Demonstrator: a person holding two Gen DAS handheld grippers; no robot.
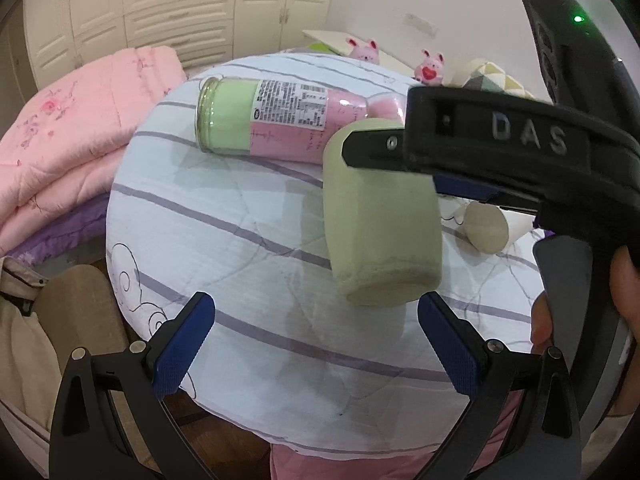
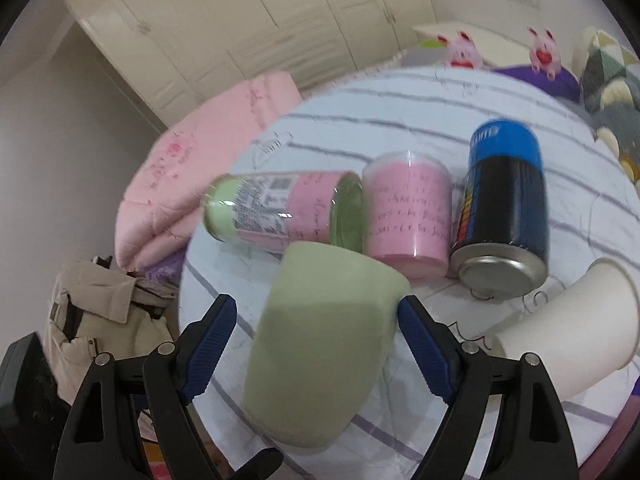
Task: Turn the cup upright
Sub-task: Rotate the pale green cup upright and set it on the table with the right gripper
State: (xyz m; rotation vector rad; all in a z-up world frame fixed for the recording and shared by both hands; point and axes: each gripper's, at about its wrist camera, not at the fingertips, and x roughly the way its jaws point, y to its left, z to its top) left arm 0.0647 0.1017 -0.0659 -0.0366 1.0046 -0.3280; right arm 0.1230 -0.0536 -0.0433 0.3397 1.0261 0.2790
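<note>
The cup [image 2: 324,340], a matte pale-green cylinder with rounded edges and a flat base, sits tilted between the right gripper's [image 2: 318,344] ribbed blue pads [image 2: 424,348]; its base faces the camera and its mouth points away toward the bed. The right pad touches its side, while the left pad shows a narrow gap, so I cannot tell whether the grip is firm. From the left wrist view the same cup [image 1: 380,216] is crossed near its far end by the right gripper's black finger, and its base hangs just above the quilt [image 1: 248,240], a white padded fabric with grey-purple stripes. The left gripper [image 1: 316,344] is spread wide and holds nothing, just beside the cup's base. Behind the cup lie a glass jar [image 2: 280,208] on its side with a printed label, a clear pink-lined tumbler [image 2: 408,216], a glossy blue-and-black can [image 2: 504,204] and a white paper cup [image 2: 568,328] on its side. A folded pink blanket [image 1: 68,132] is piled to the left.
</note>
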